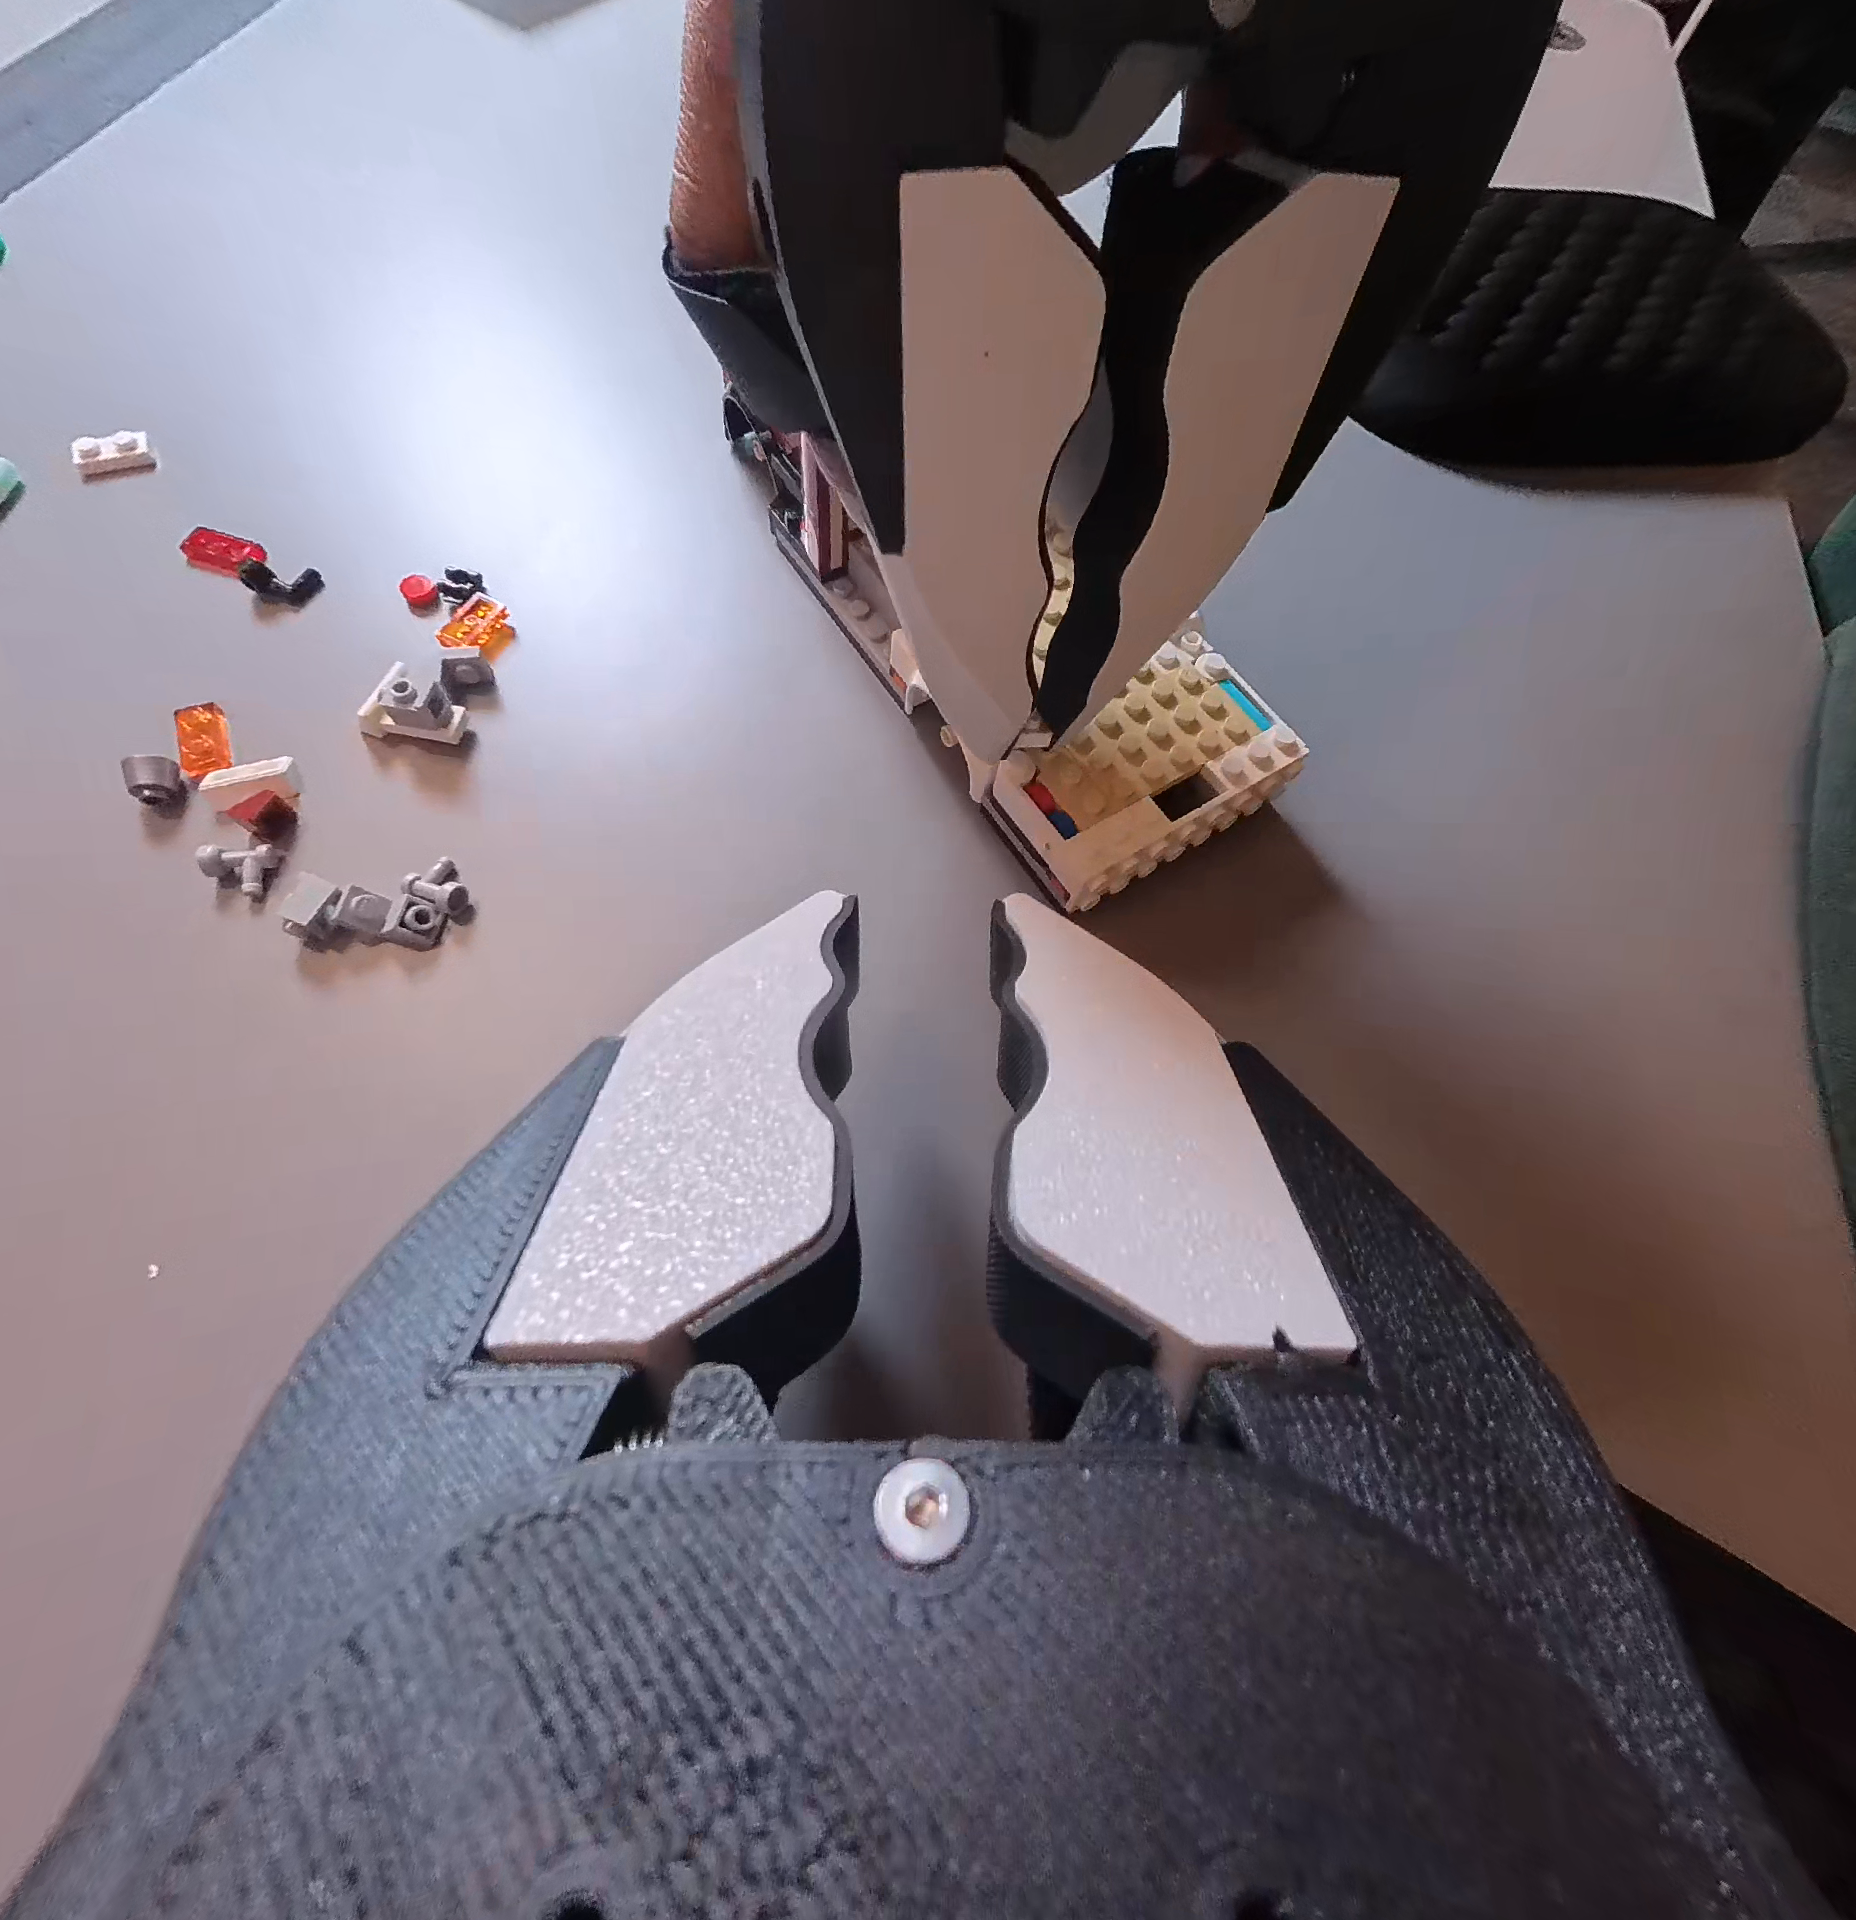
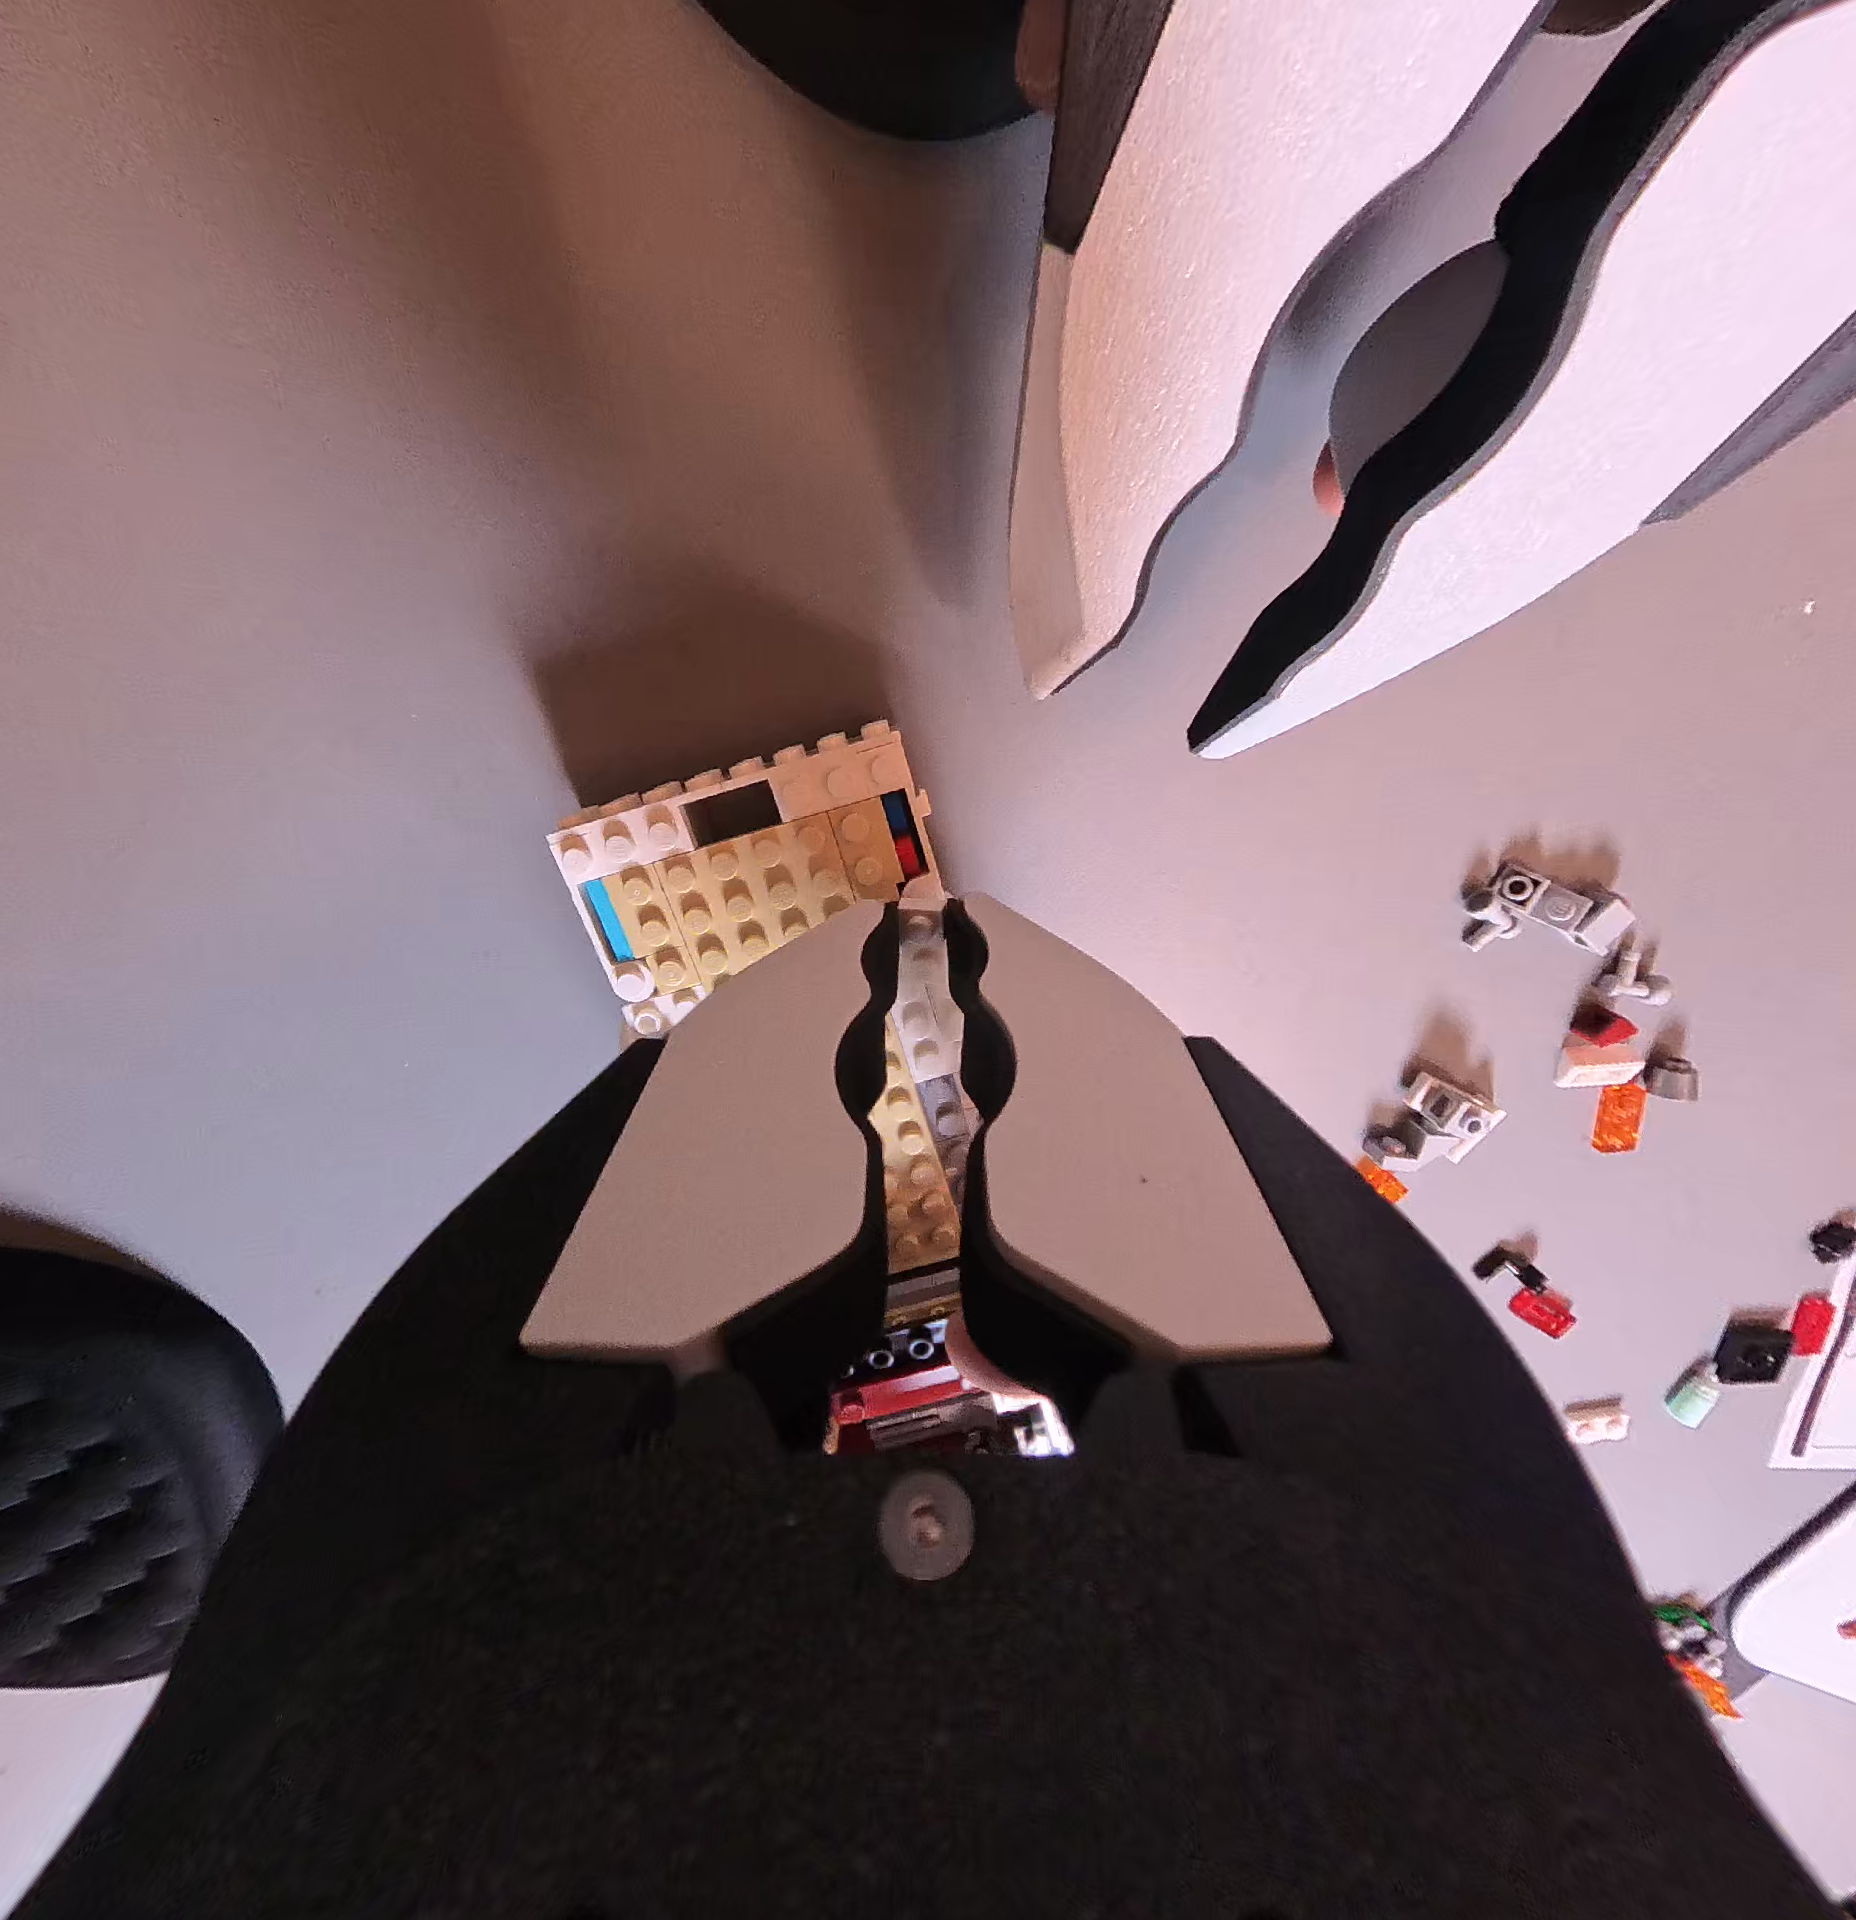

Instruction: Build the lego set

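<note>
We are at a placing step: the right gripper (image 1: 1033, 732), black-bodied with pale flat finger plates, comes down onto the white-walled, tan-studded lego model (image 1: 1163, 748) standing on the matte grey-brown table (image 1: 591, 312). Its jaws are drawn nearly together, tips at the model's near corner beside small red and blue pieces; in the right wrist view a small white sliver sits at the tips (image 2: 919, 894), so we judge they are pinching a small white piece, though we cannot be sure it is held rather than part of the wall. The left gripper (image 1: 924, 925) hovers just short of the model with its jaws spread and nothing between them

For the next move we would press the piece squarely onto its studs, and the model probably needs bracing, since a push on a corner could tip or slide it; the free left gripper is well placed to steady the near white wall

On room: the model stands near the table's right edge (image 1: 1734, 727), where a dark mesh-backed chair (image 1: 1589, 312) and a green upholstered seat (image 1: 1849, 935) wait beyond, so a shove that way risks a fall. To the left the table lies open as far as the scattered loose lego parts (image 1: 311, 748) in grey, orange, red and white, well apart from the model. The two grippers are close together, so any bracing move should come in low from the near side
</note>
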Tool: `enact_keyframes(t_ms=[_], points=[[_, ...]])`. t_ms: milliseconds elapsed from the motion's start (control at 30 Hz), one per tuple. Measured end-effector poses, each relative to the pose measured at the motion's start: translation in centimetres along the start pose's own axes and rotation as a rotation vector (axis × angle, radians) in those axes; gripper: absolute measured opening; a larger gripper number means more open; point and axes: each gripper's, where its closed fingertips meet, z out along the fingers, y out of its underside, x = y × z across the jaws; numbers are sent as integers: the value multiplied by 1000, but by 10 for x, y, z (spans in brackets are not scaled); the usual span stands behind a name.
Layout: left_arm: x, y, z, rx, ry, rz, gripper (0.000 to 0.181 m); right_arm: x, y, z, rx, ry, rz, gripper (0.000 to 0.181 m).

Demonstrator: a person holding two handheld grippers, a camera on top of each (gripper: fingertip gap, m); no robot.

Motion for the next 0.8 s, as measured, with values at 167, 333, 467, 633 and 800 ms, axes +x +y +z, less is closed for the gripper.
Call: enact_keyframes(t_ms=[167,333,467,633,800], points=[[-1,3,1,-11,-3,3,24,1,-4,0,19,-21,-15,9],[-1,4,2,-14,-2,3,24,1,-4,1,18,-52,-26,10],[-1,4,2,-13,-1,6,23,-1,-4,1,21,-97,-29,11],[-1,4,1,-10,5,2,23,0,-3,1,24,-115,-31,11],[-2,5,2,-11,8,-9,23,-2,-3,-1,49,-136,-5,13]])
